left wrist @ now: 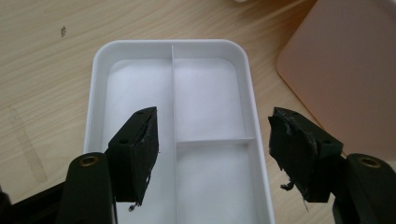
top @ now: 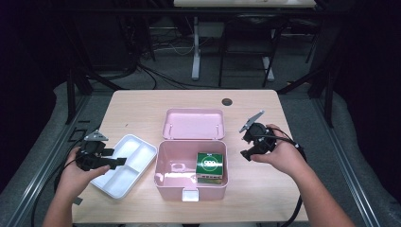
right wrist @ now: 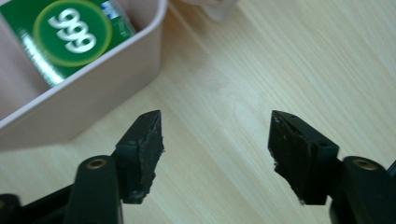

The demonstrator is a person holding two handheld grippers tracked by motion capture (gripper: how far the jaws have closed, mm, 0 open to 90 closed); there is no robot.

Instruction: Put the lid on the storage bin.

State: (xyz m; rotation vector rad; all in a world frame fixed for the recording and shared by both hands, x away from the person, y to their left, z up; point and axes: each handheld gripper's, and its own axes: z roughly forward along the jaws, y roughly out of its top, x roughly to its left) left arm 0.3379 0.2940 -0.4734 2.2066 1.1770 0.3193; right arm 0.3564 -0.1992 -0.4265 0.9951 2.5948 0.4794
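Note:
An open pink box (top: 170, 191) stands mid-table, its lid (top: 194, 124) laid back behind it. Inside, at the right, lies a green carton (top: 210, 165) printed "999". My right gripper (top: 244, 145) hovers just right of the box, jaws open with nothing between them. In the right gripper view it (right wrist: 215, 140) is over bare wood, with the box wall (right wrist: 93, 93) and the carton (right wrist: 70, 32) at upper left. My left gripper (top: 118, 157) is open over a white divided tray (top: 135, 151). The left gripper view shows it (left wrist: 212, 140) above the tray's empty compartments (left wrist: 205, 93).
The wooden table (top: 265, 189) has a small dark hole (top: 227, 101) near its far edge. The pink box's outer side (left wrist: 345, 70) lies close to the tray's right. Desk legs and cables stand on the floor beyond the table.

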